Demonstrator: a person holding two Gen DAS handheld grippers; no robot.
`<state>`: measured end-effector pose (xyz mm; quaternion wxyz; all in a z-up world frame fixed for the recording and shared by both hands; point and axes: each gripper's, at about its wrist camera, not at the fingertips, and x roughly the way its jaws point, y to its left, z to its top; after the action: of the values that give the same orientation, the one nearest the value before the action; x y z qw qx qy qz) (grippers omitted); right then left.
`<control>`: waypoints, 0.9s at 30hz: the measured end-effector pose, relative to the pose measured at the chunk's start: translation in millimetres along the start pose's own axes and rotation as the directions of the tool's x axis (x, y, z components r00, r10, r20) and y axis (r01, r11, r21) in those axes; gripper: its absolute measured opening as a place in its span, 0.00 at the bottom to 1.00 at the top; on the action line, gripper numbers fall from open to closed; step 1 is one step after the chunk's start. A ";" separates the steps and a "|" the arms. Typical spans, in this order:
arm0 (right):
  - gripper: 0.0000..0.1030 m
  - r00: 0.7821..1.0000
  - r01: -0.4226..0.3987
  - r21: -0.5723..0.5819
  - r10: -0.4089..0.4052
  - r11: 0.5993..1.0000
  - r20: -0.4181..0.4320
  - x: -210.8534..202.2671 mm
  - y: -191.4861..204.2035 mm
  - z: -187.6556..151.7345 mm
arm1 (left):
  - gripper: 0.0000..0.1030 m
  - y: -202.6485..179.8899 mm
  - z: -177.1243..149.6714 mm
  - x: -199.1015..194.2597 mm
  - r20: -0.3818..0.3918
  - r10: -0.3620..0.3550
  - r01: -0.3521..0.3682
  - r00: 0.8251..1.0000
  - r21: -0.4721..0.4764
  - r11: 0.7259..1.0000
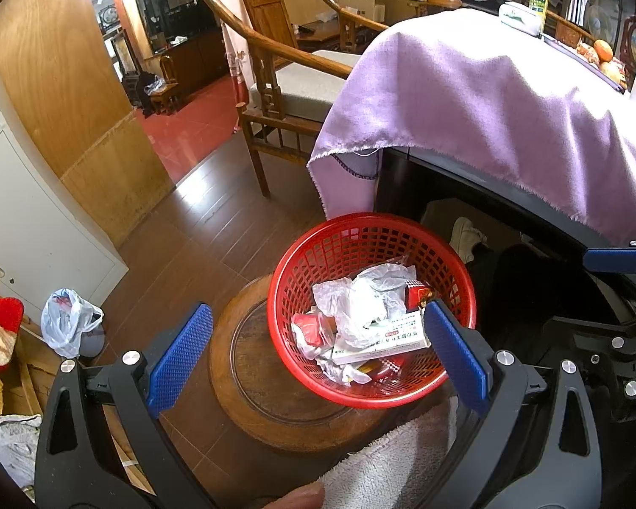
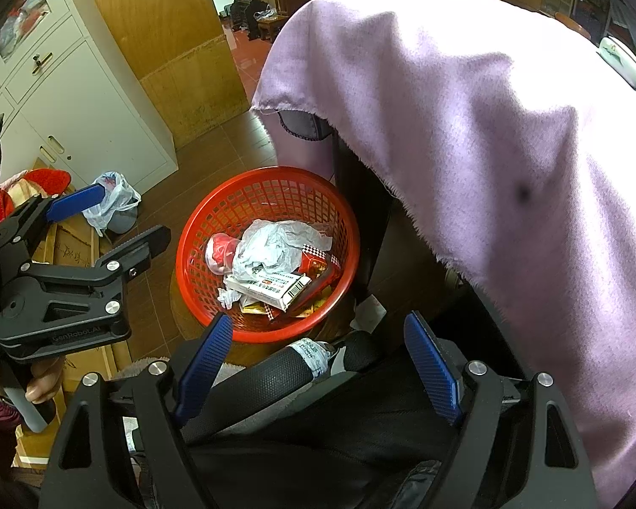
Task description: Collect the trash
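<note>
A red mesh basket [image 1: 313,254] sits on a round wooden stool [image 1: 250,381] below the table edge. It holds crumpled white plastic [image 1: 360,301], a white carton [image 1: 381,341] and red wrappers. It also shows in the right wrist view [image 2: 216,208], with the plastic [image 2: 275,246] and carton [image 2: 267,286]. My left gripper [image 1: 318,354] is open and empty, its jaws wide apart above the basket's near side. My right gripper [image 2: 318,367] is open and empty, just short of the basket. The left gripper shows at the left of the right wrist view [image 2: 118,216].
A purple cloth [image 1: 487,106] drapes over the dark table to the right, also in the right wrist view [image 2: 466,127]. A wooden armchair [image 1: 275,68] stands behind. A knotted plastic bag [image 1: 68,318] lies on the floor by a white cabinet [image 1: 29,220]. A white towel [image 1: 381,466] is near.
</note>
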<state>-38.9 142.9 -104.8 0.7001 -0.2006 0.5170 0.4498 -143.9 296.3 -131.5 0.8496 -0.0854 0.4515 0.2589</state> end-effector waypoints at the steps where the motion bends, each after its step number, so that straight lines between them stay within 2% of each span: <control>1: 0.79 1.000 0.000 0.000 0.000 1.000 0.000 0.0 -0.1 0.0 | 0.93 -0.3 0.2 0.0 -0.001 -0.001 0.001 1.000 0.000 1.000; 27: 0.80 1.000 0.000 0.001 0.000 1.000 -0.001 0.8 0.4 -0.8 | 0.93 -1.1 -1.8 4.2 -0.004 -0.003 0.003 1.000 0.004 1.000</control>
<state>-39.5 142.8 -105.7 0.6998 -0.2006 0.5176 0.4496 -142.7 296.2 -136.1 0.8493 -0.0849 0.4535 0.2564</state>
